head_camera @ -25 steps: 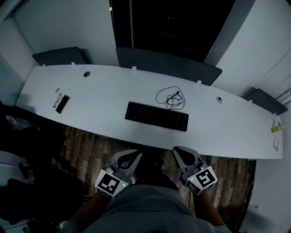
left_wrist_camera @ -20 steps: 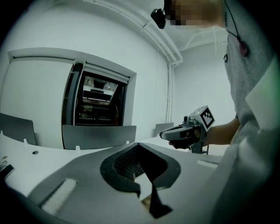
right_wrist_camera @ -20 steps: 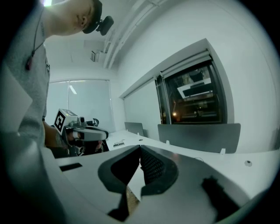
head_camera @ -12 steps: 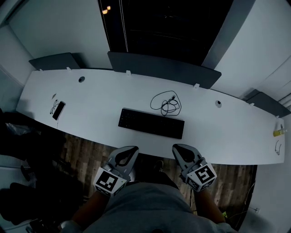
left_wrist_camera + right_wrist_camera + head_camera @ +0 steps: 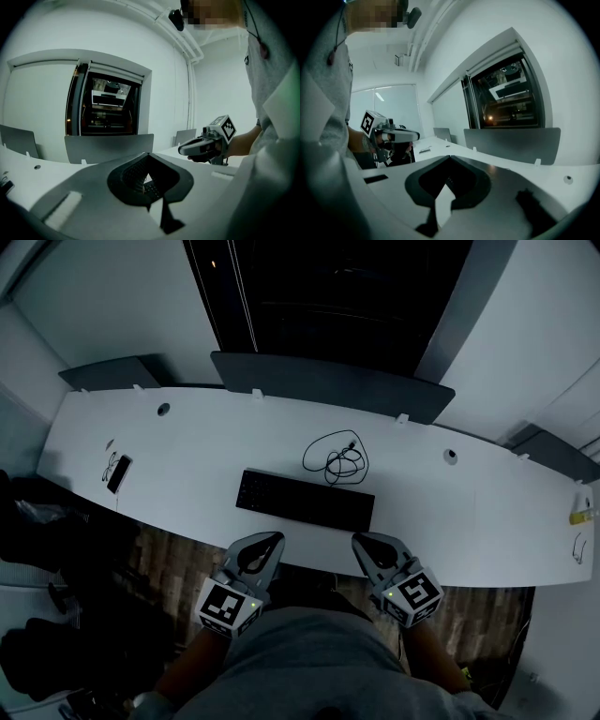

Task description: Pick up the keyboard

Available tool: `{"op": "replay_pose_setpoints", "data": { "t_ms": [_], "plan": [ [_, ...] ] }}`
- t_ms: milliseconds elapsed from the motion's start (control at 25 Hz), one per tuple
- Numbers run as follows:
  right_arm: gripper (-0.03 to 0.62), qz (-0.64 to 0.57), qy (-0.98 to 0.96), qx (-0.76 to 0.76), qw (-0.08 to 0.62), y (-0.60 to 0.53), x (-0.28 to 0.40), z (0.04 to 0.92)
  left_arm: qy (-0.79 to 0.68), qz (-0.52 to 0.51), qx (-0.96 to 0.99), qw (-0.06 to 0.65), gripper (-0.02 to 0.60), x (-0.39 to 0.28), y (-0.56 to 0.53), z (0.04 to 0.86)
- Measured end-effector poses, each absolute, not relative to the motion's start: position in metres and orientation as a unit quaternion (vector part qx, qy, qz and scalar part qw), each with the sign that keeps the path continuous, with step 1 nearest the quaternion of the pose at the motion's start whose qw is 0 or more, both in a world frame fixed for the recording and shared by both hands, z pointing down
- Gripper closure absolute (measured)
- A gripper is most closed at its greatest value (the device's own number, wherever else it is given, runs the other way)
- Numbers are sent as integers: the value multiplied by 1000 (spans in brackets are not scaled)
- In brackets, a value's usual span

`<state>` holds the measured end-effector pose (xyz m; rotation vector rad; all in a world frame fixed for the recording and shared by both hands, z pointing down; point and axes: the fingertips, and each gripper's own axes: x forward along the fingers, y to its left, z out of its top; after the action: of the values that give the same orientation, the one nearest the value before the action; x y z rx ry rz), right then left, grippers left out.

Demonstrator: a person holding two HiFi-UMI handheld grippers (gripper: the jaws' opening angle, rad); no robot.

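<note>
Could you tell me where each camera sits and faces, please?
Head view: on the person's head, steeply down at desk, keyboard; left gripper, right gripper show.
Left gripper view: on left gripper, along shut jaws across desk; right gripper shows.
Right gripper view: on right gripper, likewise; left gripper shows.
All share the divider.

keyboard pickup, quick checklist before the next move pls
1. Flat black keyboard lies flat on the long white desk with nothing on top of it: ok.
2. Coiled black cable behind it is clear of the keyboard: cannot tell whether it is plugged in.
3. Left gripper jaws apart for a grip: not ok, shut and empty.
4. Right gripper jaws apart: not ok, shut and empty.
5. Grippers at the keyboard: not ok, both are short of it at the desk's front edge.
</note>
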<state>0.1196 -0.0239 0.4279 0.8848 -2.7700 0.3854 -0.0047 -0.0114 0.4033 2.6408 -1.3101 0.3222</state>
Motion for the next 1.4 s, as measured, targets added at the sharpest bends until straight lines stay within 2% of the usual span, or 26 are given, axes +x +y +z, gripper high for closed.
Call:
{"op": "replay_pose_setpoints", "data": {
  "t_ms": [280, 520, 1000, 1400],
  "plan": [
    [588, 157, -926, 316, 132, -50, 129, 464, -443, 113, 885, 90, 577, -17, -39, 420],
    [588, 192, -904, 347, 162, -78, 128, 503, -435, 97, 884, 142, 575, -46, -77, 450],
    [588, 238, -847, 423, 216, -125, 132, 562, -426, 178, 869, 180, 574, -120, -149, 537],
    [588, 285, -797, 467, 255, -151, 165, 621, -429, 248, 836, 236, 566, -159, -174, 616]
  ]
}}
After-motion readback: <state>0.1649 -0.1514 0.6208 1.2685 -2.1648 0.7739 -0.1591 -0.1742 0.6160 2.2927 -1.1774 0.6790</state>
